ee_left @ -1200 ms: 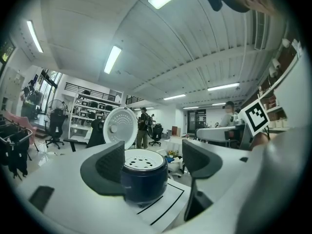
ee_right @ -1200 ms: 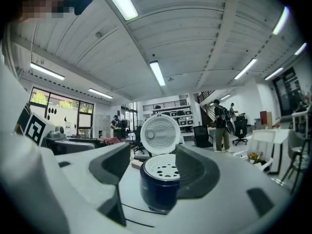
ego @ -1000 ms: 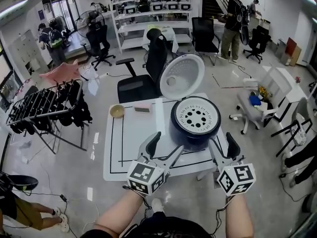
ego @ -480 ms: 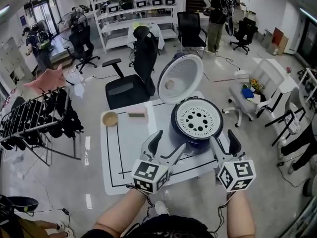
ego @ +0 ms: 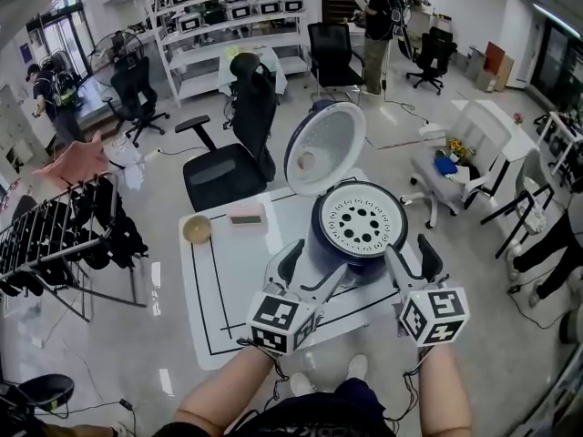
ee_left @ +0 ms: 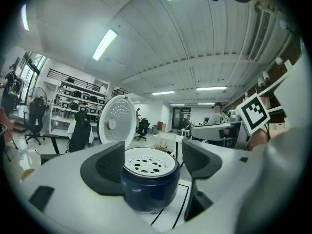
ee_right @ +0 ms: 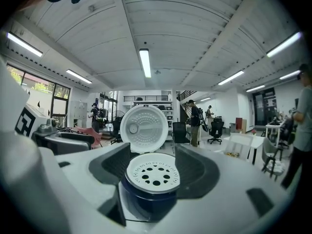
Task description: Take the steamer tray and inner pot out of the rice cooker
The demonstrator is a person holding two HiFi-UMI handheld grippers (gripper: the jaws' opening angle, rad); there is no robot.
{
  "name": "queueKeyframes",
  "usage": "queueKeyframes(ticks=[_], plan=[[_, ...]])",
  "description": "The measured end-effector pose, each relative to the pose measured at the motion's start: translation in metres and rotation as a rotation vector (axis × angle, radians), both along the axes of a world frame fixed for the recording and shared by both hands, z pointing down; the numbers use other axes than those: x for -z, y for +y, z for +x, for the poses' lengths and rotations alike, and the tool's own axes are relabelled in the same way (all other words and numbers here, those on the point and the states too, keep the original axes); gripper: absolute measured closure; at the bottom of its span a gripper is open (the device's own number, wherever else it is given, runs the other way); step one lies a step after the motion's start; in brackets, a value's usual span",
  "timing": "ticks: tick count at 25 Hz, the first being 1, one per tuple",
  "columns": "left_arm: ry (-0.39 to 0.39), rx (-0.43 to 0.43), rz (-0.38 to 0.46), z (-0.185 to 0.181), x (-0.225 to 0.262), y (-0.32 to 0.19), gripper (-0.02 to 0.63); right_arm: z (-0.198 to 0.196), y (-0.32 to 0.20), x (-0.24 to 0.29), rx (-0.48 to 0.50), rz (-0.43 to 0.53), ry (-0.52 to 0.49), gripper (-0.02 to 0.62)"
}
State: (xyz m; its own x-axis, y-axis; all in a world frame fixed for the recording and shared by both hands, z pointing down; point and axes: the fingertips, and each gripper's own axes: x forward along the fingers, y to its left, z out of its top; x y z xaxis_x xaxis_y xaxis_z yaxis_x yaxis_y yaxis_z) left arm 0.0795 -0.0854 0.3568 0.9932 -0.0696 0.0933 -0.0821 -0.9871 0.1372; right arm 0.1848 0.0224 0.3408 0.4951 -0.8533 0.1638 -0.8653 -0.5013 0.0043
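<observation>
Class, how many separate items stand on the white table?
3: the open rice cooker on the right of the table, a small tan bowl at the far left, and a flat pink rectangular item just right of it. Small things behind the cooker could be hidden.

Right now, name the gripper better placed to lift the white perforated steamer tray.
Right, probably: the right gripper, jaws open, frames the white perforated steamer tray squarely; the left gripper, also open, frames it off-centre.
</observation>
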Motion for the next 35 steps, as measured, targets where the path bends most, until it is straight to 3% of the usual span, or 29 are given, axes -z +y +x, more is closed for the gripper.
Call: queueKeyframes(ticks=[10, 21, 35], plan=[[-0.034, 0.044, -0.004, 0.01, -0.013, -0.019, 0.249, 0.035, -0.022, -0.025, -0.004, -0.055, -0.047, 0.321], [-0.126, 0.099, -0.008, 0.075, -0.049, -0.039, 0.249, 0.106, -0.04, -0.071, 0.006, -0.138, -0.109, 0.321], [-0.317, 0.171, 0.04, 0.126, -0.102, -0.067, 0.249, 0.17, -0.067, -0.132, 0.018, -0.372, -0.06, 0.321]])
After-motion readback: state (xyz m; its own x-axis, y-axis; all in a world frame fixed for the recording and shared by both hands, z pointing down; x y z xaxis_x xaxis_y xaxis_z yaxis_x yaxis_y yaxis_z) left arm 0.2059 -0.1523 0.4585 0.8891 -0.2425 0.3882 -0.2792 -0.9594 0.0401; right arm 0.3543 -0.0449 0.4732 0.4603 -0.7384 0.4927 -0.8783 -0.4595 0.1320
